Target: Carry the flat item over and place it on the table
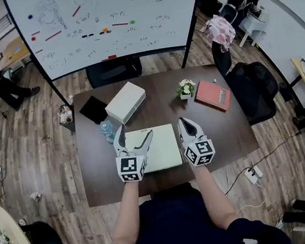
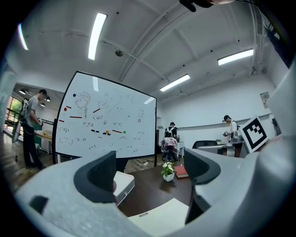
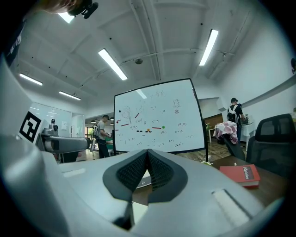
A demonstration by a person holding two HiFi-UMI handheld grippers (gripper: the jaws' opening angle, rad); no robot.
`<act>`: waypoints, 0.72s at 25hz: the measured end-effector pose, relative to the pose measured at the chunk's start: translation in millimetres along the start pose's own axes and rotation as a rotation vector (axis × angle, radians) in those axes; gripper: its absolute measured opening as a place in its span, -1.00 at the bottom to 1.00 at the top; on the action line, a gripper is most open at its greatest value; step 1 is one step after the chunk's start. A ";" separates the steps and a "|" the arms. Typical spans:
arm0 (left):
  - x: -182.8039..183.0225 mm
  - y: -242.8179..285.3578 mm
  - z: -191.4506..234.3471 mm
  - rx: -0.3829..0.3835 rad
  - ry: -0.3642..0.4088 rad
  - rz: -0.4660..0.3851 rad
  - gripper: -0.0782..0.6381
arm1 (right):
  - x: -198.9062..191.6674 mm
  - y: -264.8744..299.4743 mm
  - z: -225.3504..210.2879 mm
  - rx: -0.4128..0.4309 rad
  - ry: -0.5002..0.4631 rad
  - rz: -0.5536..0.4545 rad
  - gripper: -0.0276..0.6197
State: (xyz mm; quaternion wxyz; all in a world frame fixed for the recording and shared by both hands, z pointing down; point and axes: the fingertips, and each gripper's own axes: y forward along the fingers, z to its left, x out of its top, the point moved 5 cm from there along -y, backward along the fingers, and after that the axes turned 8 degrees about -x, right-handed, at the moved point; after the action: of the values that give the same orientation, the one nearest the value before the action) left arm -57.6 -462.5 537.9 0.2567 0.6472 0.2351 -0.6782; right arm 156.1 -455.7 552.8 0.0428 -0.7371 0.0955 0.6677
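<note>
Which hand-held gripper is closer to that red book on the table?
Right. The right hand-held gripper sits just left of the red book; the left hand-held gripper is farther away, across the pale flat board.

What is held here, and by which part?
Nothing: left claw open at the left edge of the flat item; right claw shut, empty.

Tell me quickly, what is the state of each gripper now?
Left gripper: open, holding nothing.
Right gripper: closed, nothing seen in it.
</note>
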 end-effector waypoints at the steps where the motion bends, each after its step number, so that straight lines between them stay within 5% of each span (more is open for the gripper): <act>1: -0.4 -0.8 0.1 0.010 0.005 0.005 0.41 | 0.8 0.3 0.8 0.005 -0.002 -0.002 -0.89; 5: -1.2 -4.0 6.2 0.098 0.029 0.027 -0.41 | 3.3 3.7 2.1 0.020 -0.009 -0.006 -0.89; 8: -8.5 -5.7 11.3 0.140 0.003 0.058 -0.79 | 4.2 3.0 2.5 0.026 -0.020 -0.008 -0.89; 18: -14.2 -7.7 22.8 0.161 -0.039 0.072 -0.79 | 6.7 9.9 9.9 0.069 -0.019 -0.004 -0.89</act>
State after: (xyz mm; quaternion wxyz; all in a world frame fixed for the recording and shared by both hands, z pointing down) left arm -79.5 -470.9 553.2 0.2326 0.6602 0.1515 -0.6979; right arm 145.1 -464.0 545.7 0.0706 -0.7289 0.1164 0.6709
